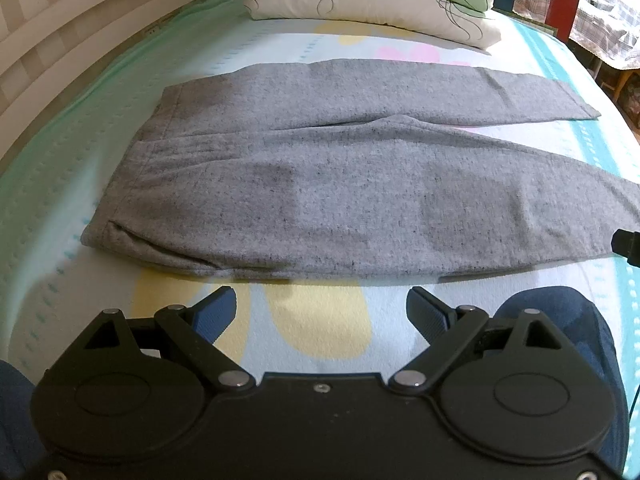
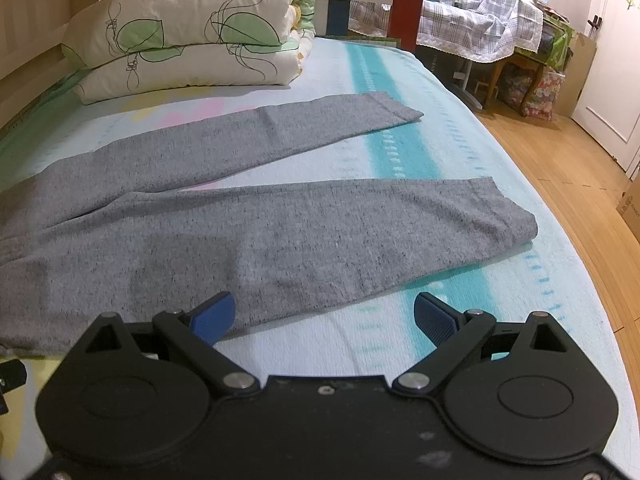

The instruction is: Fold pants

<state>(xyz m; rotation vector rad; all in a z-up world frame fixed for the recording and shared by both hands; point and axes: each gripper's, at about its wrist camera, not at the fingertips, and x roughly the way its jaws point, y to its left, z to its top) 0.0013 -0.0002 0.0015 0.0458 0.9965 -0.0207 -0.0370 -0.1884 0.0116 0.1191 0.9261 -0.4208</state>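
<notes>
Grey speckled pants (image 1: 320,184) lie flat on the bed, waistband to the left and both legs spread out to the right. My left gripper (image 1: 320,312) is open just short of the near edge of the hip part, with nothing between its blue pads. In the right wrist view the two legs (image 2: 280,232) run apart toward their hems, the near hem (image 2: 508,216) close to the bed's right side. My right gripper (image 2: 324,318) is open too, its left pad (image 2: 214,316) over the near leg's edge, holding nothing.
A folded leaf-print quilt (image 2: 192,36) lies at the head of the bed. The pastel bedsheet (image 1: 312,320) covers the mattress. A knee in blue fabric (image 1: 560,320) rests at the near edge. Wooden floor (image 2: 580,168) and a cloth-covered table (image 2: 460,20) lie to the right.
</notes>
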